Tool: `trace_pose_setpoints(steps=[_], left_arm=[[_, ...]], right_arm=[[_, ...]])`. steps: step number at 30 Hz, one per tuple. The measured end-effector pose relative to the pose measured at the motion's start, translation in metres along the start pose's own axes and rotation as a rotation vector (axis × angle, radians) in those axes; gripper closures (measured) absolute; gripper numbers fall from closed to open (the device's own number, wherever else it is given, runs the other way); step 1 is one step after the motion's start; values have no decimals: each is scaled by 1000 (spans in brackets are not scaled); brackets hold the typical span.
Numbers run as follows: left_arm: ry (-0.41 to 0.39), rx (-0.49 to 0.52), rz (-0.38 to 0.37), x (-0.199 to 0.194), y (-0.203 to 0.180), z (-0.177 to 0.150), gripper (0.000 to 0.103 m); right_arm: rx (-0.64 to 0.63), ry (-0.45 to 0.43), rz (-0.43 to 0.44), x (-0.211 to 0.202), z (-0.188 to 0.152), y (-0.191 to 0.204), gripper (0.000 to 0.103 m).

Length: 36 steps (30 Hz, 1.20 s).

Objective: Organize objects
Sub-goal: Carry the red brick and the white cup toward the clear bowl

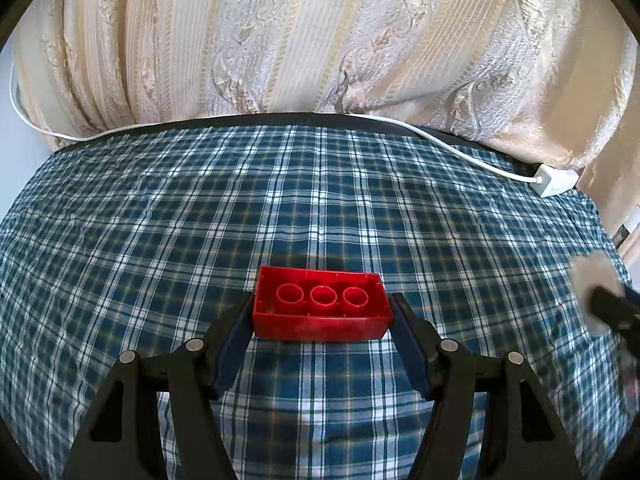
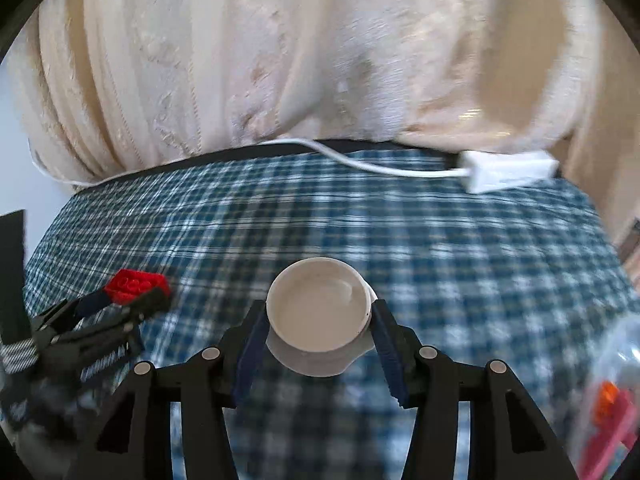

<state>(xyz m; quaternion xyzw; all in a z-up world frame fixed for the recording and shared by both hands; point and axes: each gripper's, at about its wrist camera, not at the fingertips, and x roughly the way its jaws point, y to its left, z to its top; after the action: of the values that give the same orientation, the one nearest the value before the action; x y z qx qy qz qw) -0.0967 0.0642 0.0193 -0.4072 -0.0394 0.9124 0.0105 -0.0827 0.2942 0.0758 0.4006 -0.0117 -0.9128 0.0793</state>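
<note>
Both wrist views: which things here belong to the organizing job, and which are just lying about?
In play:
- red plastic building brick, hollow side up, held by the left hand-held gripper
- white round plastic lid, held by the right hand-held gripper

Lying about:
- white cable with its white adapter
- cream patterned curtain
- blue checked cloth

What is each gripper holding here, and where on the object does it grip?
Left gripper clamps the red brick by its two short ends, hollow underside up. Right gripper grips the white lid across its rim, on opposite sides.

Red brick (image 1: 321,304), blue-plaid cloth (image 1: 160,220)
</note>
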Motion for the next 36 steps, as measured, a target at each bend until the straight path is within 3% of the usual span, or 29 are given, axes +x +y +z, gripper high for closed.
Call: trace_pose_setpoints(steps=[8,16,27,36], left_arm=[[-36,30,-16,-20,-7,-11,36],[-84,68,-37,-36,-12,-19,36],[-75,65,-67,-37,-5,-26,36],[-76,112,-94,-38,-14,-28,36]], right_arm=[[113,-74,-100,-73,-15,-50,48],[182,-137,-161,-117,-47,-66,48],[230,-174,-177,-140,-67,-92,48],[285,-178,-195,-135,-58,-151,48]])
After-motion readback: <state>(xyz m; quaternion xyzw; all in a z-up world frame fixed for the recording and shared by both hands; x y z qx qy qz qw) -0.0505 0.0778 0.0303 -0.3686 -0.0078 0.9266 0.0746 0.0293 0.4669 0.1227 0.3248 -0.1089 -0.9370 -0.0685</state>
